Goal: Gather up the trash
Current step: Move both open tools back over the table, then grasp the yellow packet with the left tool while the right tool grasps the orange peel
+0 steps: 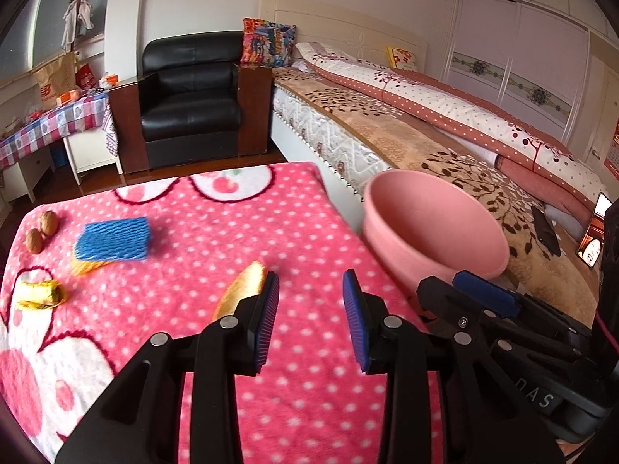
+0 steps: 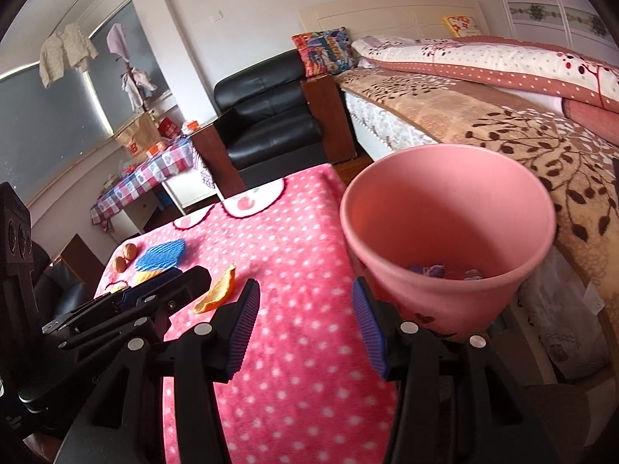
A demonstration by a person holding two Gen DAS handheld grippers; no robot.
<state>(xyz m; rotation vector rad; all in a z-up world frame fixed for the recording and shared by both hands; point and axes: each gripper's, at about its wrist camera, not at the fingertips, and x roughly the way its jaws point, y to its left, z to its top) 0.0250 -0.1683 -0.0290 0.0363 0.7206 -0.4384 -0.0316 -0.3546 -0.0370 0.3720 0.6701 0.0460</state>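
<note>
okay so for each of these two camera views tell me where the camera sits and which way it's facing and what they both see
Left wrist: sits on the left gripper, facing along its open fingers across the pink polka-dot blanket toward the black armchair; the right gripper shows at right.
Right wrist: sits on the right gripper, facing the blanket and the pink bin; the left gripper shows at left.
Shared: blanket, bin, orange peel, blue foam net, walnuts, armchair, bed.

black armchair (image 1: 191,96) beside bed (image 1: 425,123); wardrobe (image 1: 522,62) behind; daylight.
</note>
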